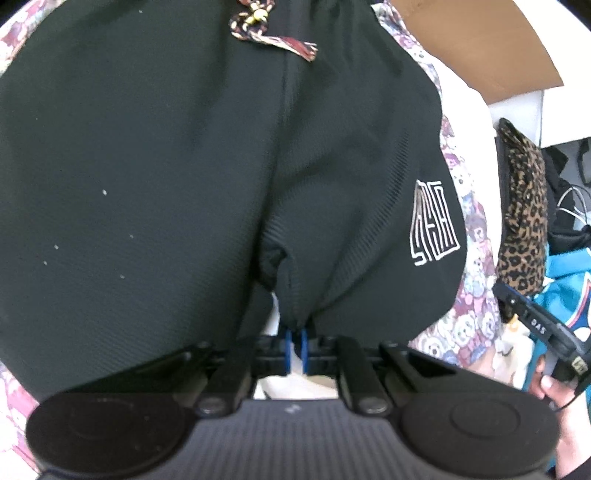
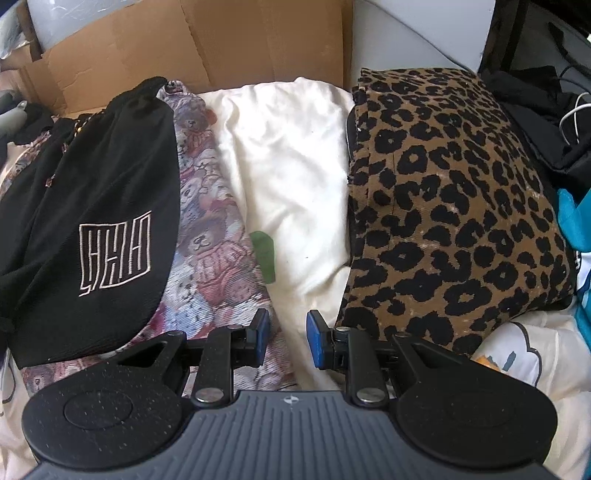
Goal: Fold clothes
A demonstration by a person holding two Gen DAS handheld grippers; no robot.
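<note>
Black shorts [image 1: 166, 155] with a white outlined logo [image 1: 434, 225] and a patterned drawstring [image 1: 266, 33] lie spread over a teddy-bear print cloth [image 1: 458, 325]. My left gripper [image 1: 295, 334] is shut on the crotch seam of the shorts at their near edge, its blue pads [image 1: 289, 349] pinching the fabric. In the right wrist view the black shorts [image 2: 103, 206] lie at the left. My right gripper [image 2: 288, 336] hovers open over white cloth [image 2: 288, 155], nothing between its blue pads [image 2: 316, 341]. The right gripper's body [image 1: 539, 325] shows at the left wrist view's right edge, with a person's hand [image 1: 554, 391].
A folded leopard-print garment [image 2: 454, 206] lies right of the right gripper. A teddy-bear print cloth [image 2: 218, 258] lies under the shorts. Cardboard [image 2: 207, 40] stands at the back. Teal clothing [image 2: 572, 218] and dark items with cables [image 2: 546, 110] lie at the far right.
</note>
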